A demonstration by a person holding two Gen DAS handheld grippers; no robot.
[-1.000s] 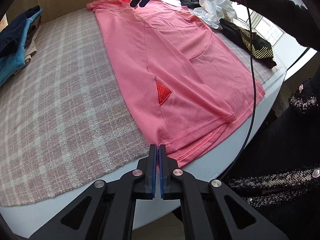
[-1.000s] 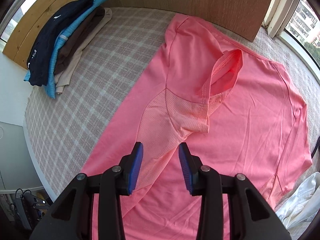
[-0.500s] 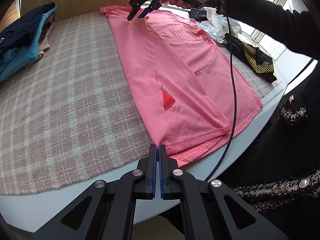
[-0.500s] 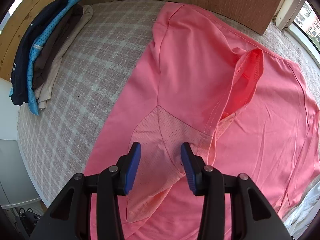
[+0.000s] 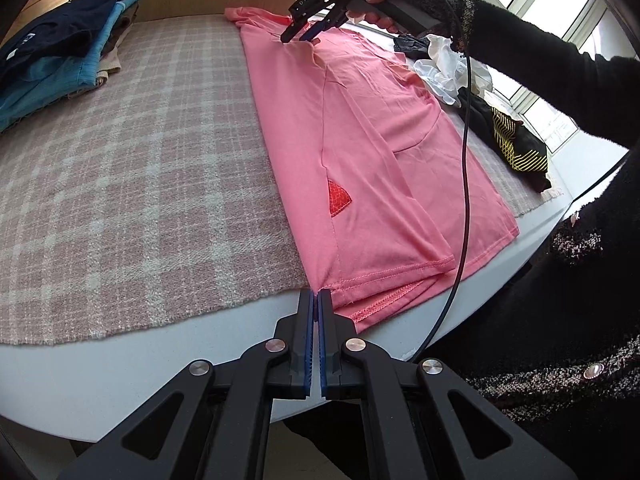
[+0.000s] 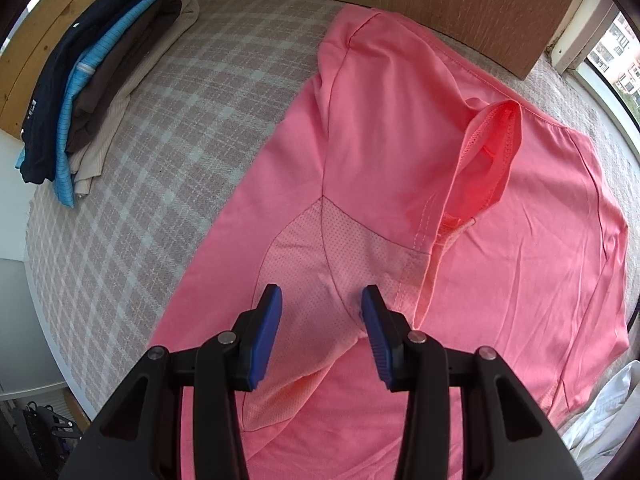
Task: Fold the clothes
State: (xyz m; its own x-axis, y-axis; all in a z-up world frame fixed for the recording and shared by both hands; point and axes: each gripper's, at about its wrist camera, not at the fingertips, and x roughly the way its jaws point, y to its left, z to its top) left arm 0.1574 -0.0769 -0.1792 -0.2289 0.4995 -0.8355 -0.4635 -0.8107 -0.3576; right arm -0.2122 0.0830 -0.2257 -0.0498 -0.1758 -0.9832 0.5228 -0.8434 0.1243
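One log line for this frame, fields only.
left claw: shut on pink shirt hem corner | right claw: open above shirt's mesh panel | fold: not started

White table carrying pink-and-white plaid cloth, cloth covering most of top, bare white edge showing along lower part of left wrist frame. Pink shirt lying flat on cloth through frame centre, hem overhanging cloth edge onto bare table. Folded stack sitting on cloth at upper left of right wrist frame. White garment and black-yellow garment lying at upper right of left wrist frame.
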